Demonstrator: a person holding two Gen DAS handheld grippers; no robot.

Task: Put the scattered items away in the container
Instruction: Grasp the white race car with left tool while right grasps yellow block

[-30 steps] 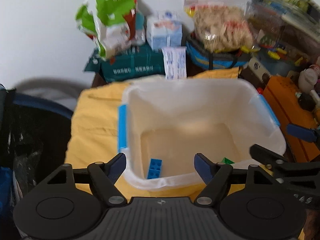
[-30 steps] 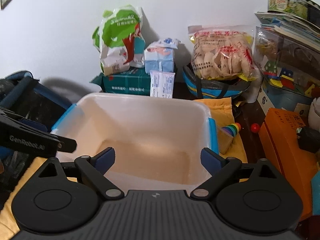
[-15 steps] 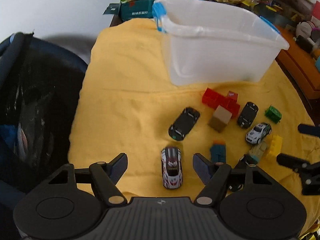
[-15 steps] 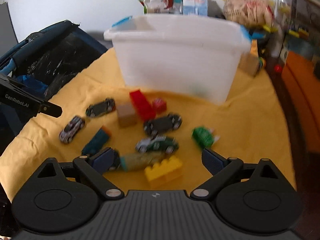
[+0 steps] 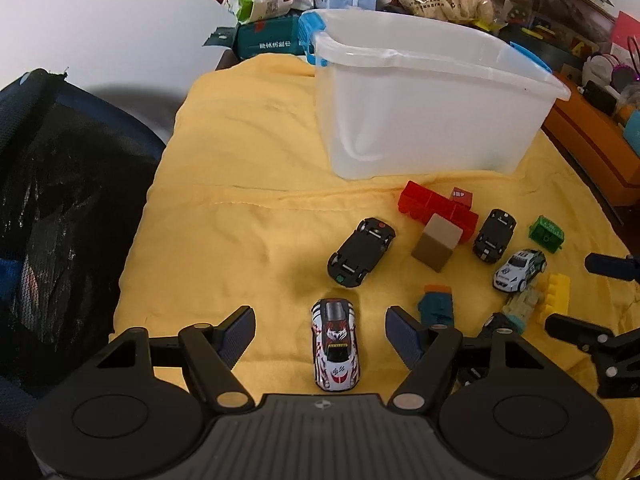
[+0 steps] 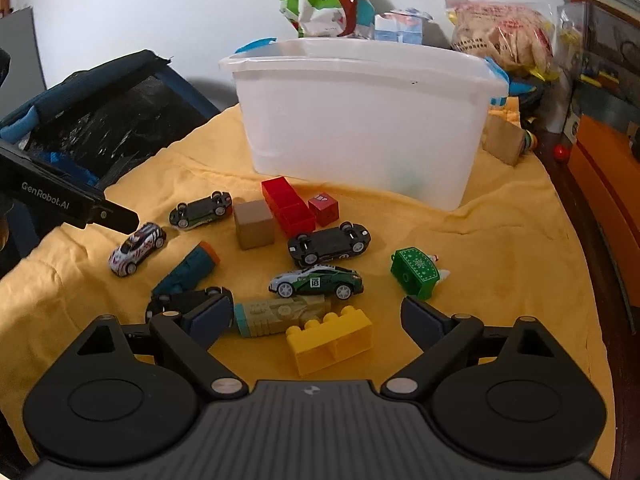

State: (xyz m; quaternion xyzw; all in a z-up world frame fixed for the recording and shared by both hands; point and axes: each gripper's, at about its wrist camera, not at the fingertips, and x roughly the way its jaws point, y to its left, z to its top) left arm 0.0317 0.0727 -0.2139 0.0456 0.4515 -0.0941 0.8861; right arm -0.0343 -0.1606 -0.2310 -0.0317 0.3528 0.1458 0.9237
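while hidden in the left view, wooden block [image 6: 503, 141] flanks container [image 6: 360, 120].

The right claw [image 6: 316, 314] hangs spread wide above a yellow cloth [image 6: 500, 248], nothing between its fingers. A yellow plastic building brick [image 6: 330, 338] lies just ahead, touching a grey-green cylindrical toy [image 6: 280, 312] at its 10 o'clock. At 12 o'clock stands a translucent white plastic tub [image 6: 360, 124]; a small green toy chest [image 6: 414, 272] sits at 1 o'clock.
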